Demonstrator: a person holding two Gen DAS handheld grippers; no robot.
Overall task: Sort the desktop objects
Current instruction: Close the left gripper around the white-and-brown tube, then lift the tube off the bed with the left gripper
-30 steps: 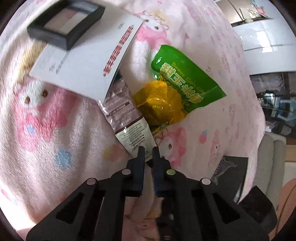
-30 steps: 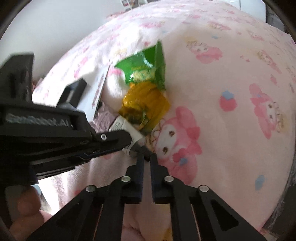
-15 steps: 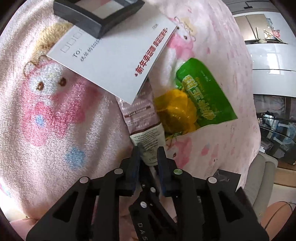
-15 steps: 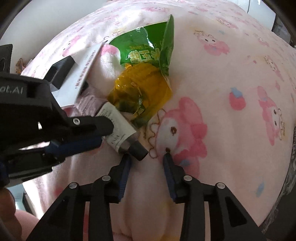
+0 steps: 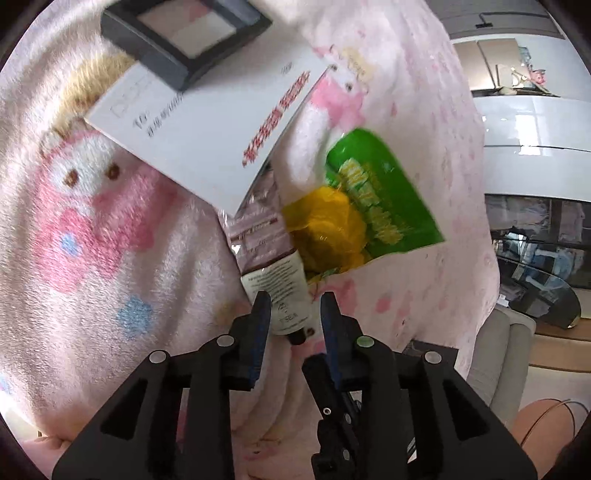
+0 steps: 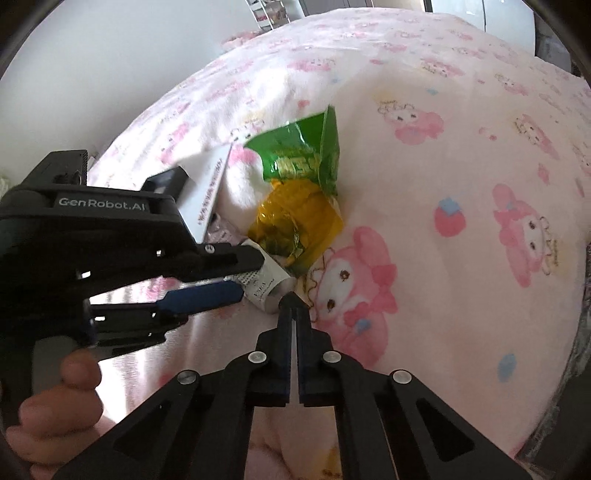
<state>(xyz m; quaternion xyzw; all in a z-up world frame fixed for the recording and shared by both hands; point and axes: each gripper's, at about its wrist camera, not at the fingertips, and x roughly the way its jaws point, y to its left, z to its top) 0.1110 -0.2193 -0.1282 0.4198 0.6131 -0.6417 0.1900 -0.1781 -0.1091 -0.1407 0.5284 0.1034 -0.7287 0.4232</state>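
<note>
Left wrist view shows the pink cartoon-print blanket [image 5: 110, 258] under everything; whether a table or a bed lies beneath it cannot be told. On it sit one white card [image 5: 207, 136] with red lettering, one dark palette case [image 5: 184, 33] resting on the card's far end, one green snack bag [image 5: 384, 195] and one yellow crinkled packet [image 5: 328, 229] touching the bag's near side. One cosmetic tube [image 5: 273, 273] lies partly under the card's corner, its cap end toward the camera.

The left hand-held gripper [image 5: 295, 306] has spread its jaws since half a second ago, and they now stand apart on either side of the tube's cap end, the pads not visibly pressing it. The right hand-held gripper [image 6: 291, 299], wide apart half a second ago, has drawn its jaws together to a thin slit, and its tips sit right at the tube's [image 6: 269, 288] cap; the cap seems pinched between them, though the blur leaves that uncertain. In the right wrist view the left hand-held gripper [image 6: 243, 273] reaches in from the left, one finger above the tube and one below.
</note>
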